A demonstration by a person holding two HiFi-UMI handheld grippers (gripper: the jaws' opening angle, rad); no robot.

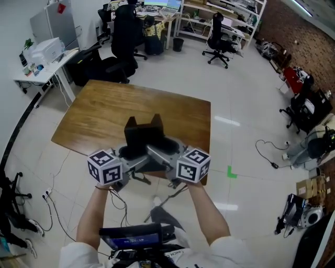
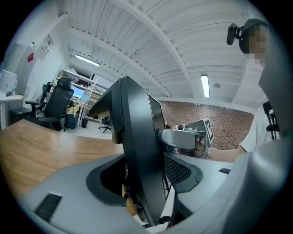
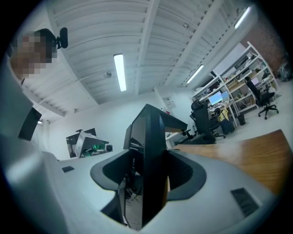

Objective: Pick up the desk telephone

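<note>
The black desk telephone (image 1: pixel 143 137) hangs in the air over the near edge of the wooden table (image 1: pixel 99 115), tilted up on its side. My left gripper (image 1: pixel 130 155) clamps its left edge and my right gripper (image 1: pixel 166 153) its right edge. In the left gripper view the telephone (image 2: pixel 137 151) stands as a dark slab between the two grey jaws of the left gripper (image 2: pixel 143 185). The right gripper view shows the telephone (image 3: pixel 151 160) the same way, wedged in the right gripper (image 3: pixel 145 185). Both marker cubes face the head camera. The telephone's keypad side is hidden.
A white desk with a printer (image 1: pixel 44 52) stands at the far left. Black office chairs (image 1: pixel 125 36) and shelves (image 1: pixel 225 13) are behind the table. Cables (image 1: pixel 57 209) lie on the tiled floor at the left. A green tape mark (image 1: pixel 231 171) is right of the table.
</note>
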